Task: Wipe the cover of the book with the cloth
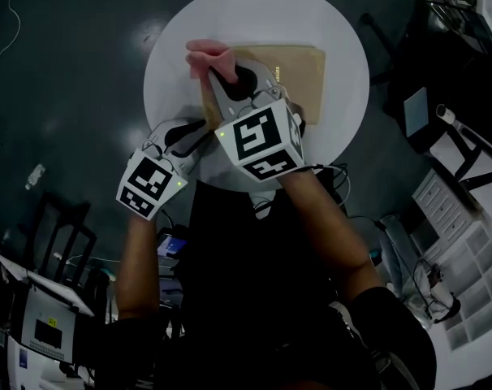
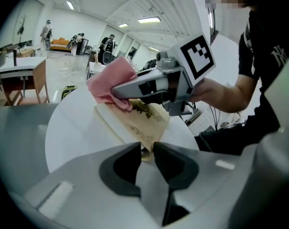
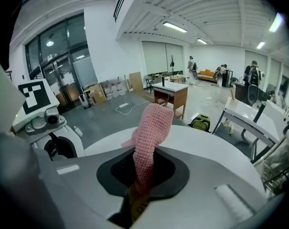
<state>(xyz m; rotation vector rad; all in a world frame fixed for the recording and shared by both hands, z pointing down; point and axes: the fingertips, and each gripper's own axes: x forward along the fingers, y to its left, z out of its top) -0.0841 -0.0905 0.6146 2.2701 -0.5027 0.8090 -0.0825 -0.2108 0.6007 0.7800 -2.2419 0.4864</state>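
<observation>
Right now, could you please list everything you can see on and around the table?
table: one, white, round, in the middle of the head view.
book: one, tan, flat on the table.
cloth: one, pink, at the book's left end, held by the right gripper.
desk: one, brown, on the floor beyond the table.
left gripper: one, grey, jaws on the book's near corner.
right gripper: one, grey, shut on the cloth.

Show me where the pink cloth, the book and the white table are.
pink cloth [image 3: 151, 128]: right gripper view, its knitted middle.
book [image 1: 299, 75]: head view, bare tan cover.
white table [image 1: 173, 71]: head view, bare top left of the book.
</observation>
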